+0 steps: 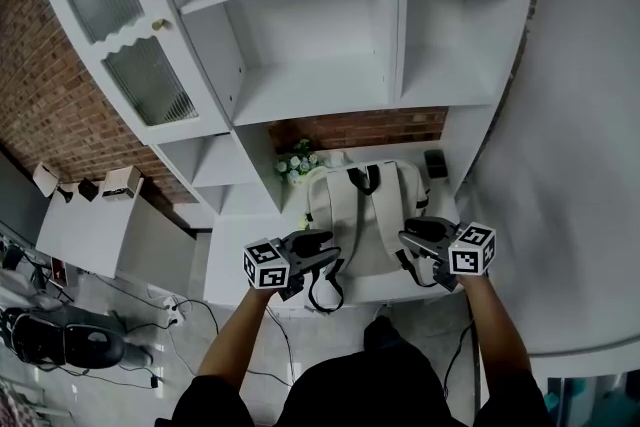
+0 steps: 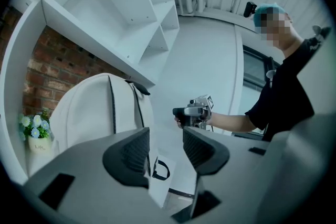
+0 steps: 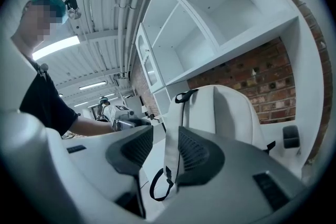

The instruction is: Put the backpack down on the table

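Two shoulder straps (image 1: 388,220) look the surest hold on the soft, floppy backpack (image 1: 362,235); left gripper (image 2: 165,147) gapes empty, right gripper (image 3: 165,147) stands open around one strap.

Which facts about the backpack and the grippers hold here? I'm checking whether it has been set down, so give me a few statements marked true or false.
1. The backpack stands upright on the table. True.
2. The left gripper is clamped on the backpack. False: its jaws stand apart, pressing nothing.
3. A pot of flowers sits beside the backpack. True.
4. The backpack is black. False: it is white with black trim.
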`<state>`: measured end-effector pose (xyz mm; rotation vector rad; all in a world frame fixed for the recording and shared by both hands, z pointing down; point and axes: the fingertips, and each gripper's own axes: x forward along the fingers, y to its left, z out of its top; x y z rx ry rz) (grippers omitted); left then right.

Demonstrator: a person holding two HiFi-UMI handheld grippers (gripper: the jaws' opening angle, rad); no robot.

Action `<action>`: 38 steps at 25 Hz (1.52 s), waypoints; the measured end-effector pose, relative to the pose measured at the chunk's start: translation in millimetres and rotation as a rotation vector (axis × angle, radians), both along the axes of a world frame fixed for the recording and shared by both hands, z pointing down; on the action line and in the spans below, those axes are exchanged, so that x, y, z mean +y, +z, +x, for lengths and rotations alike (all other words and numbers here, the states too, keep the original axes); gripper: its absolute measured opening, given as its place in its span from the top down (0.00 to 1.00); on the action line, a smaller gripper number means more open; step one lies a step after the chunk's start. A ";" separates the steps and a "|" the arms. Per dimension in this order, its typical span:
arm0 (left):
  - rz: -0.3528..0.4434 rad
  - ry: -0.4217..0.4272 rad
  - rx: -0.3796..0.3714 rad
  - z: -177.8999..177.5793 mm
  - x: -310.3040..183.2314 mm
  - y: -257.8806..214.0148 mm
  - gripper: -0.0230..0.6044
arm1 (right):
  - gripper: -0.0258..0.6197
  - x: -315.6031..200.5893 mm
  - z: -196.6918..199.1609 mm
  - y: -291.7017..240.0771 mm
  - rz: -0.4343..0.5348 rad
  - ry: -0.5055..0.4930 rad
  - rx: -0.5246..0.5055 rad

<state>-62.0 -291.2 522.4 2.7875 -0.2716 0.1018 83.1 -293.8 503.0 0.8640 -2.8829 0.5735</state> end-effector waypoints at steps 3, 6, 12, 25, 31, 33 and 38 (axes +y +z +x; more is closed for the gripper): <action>-0.007 0.005 0.036 1.1 12.7 -6.5 0.65 | 0.71 13.4 -10.9 -5.1 0.015 -0.012 -0.003; -0.032 -0.017 0.083 2.0 22.1 -15.1 0.65 | 0.71 25.4 -23.2 -9.5 0.030 -0.024 -0.003; 0.025 -0.073 0.111 5.4 47.4 -38.9 0.65 | 0.71 58.1 -53.0 -22.5 0.052 -0.053 -0.011; 0.051 -0.189 0.114 -0.5 93.6 -49.4 0.86 | 0.83 92.3 -75.8 -39.8 0.110 0.119 -0.081; 0.049 -0.301 0.120 -16.1 98.0 -55.9 0.93 | 0.88 104.2 -78.9 -45.8 0.139 0.208 -0.079; 0.040 -0.324 0.121 -18.0 103.7 -53.4 0.93 | 0.89 109.9 -83.8 -43.6 0.165 0.205 -0.041; 0.058 -0.363 0.071 -15.4 126.6 -32.2 0.93 | 0.90 129.5 -95.0 -29.8 0.185 0.232 0.052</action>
